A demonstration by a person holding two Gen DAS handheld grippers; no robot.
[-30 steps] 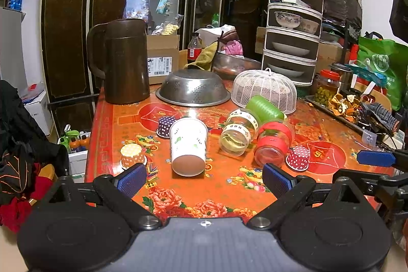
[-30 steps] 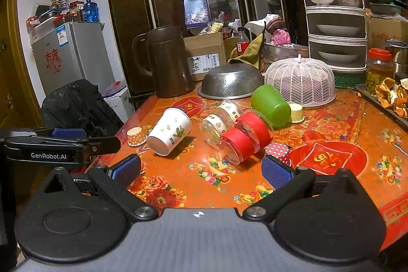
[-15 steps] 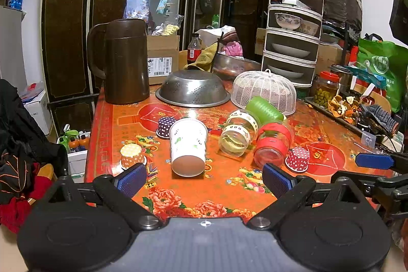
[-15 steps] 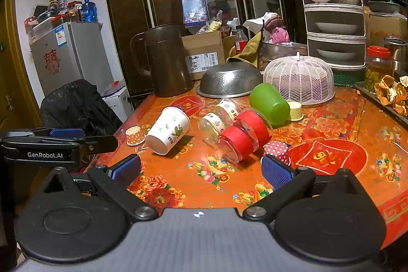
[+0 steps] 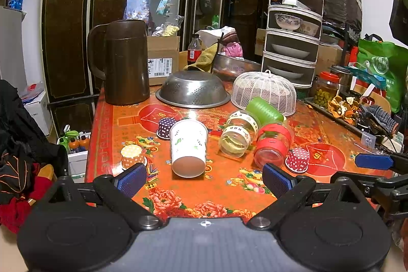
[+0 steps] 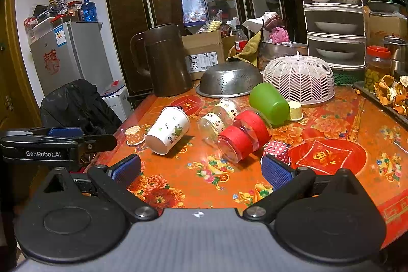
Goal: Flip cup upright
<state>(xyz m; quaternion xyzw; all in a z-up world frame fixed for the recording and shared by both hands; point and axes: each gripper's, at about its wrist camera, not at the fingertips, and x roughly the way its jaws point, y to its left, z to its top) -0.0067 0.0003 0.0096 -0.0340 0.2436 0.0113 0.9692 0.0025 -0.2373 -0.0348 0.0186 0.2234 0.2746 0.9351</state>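
A white paper cup (image 5: 188, 147) with leaf prints lies on its side on the orange table, mouth toward me; it also shows in the right wrist view (image 6: 168, 129). Beside it lie a clear glass (image 5: 238, 133), a red-banded glass (image 5: 273, 144) and a green cup (image 5: 264, 109), all on their sides. My left gripper (image 5: 204, 179) is open and empty, just short of the paper cup. My right gripper (image 6: 201, 170) is open and empty, in front of the red-banded glass (image 6: 243, 138).
Small dotted cupcake liners (image 5: 132, 156) (image 5: 297, 159) sit near the cups. A brown jug (image 5: 125, 63), an upturned steel colander (image 5: 192, 89) and a white mesh food cover (image 5: 264, 89) stand behind. A tray of peels (image 5: 344, 108) lies at the right.
Both grippers have drifted slightly; the right view has edged a little closer to the table. The cups have not moved.
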